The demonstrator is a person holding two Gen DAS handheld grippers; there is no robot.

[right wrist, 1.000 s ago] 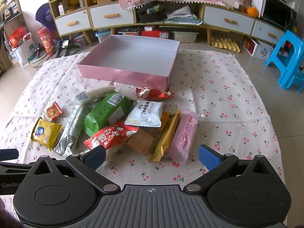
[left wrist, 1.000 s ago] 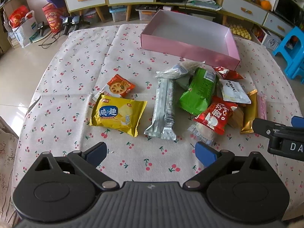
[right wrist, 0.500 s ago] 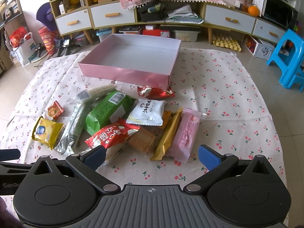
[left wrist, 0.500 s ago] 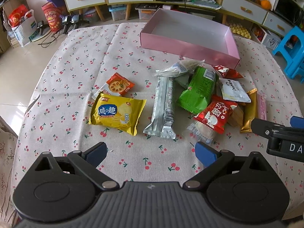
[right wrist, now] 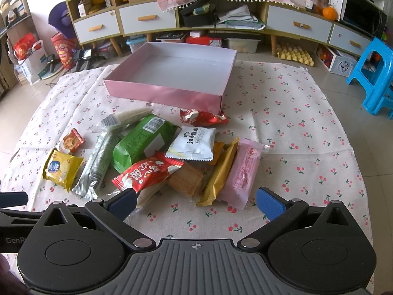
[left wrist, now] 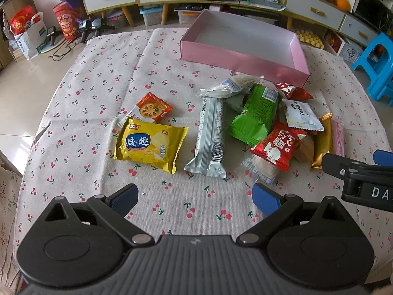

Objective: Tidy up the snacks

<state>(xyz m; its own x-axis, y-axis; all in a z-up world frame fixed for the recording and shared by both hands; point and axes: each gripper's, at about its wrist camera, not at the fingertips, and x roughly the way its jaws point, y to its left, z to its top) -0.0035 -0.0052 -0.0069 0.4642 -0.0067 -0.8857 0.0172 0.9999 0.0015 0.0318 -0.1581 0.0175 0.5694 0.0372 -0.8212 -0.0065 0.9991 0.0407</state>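
On the cherry-print cloth [left wrist: 103,73] covering the tabletop, the snacks lie in a loose spread in front of an open pink box [left wrist: 245,61], which sits at the far side with nothing visible inside it.

Farthest left is a small orange cracker packet [left wrist: 153,108], and just near of it, overlapping its edge, a yellow biscuit bag [left wrist: 149,145]. To the right, apart from the bag, a long silver bar wrapper [left wrist: 211,135] runs near to far. At its far end a clear packet [left wrist: 228,84] lies crosswise. Next comes a green packet [left wrist: 255,115], tilted, with a red packet with white print [left wrist: 277,145] resting against its near right corner and partly over a clear-wrapped cake [left wrist: 262,169]. Right of the green one is a white sachet [right wrist: 194,142], and beyond that a small red packet [right wrist: 201,117] just in front of the box wall. Under the white sachet's near edge sits a brown wafer pack [right wrist: 186,179], then a gold bar [right wrist: 218,174] and a pink bar [right wrist: 242,172] lying side by side, touching.

The left tool [left wrist: 195,199] hangs over bare cloth near of the silver wrapper, fingers spread wide and holding nothing. The right tool [right wrist: 196,200] hangs with its fingers equally wide apart and nothing between them, its left pad [right wrist: 122,200] over the near end of the red packet, the gold and pink bars just beyond the gap.
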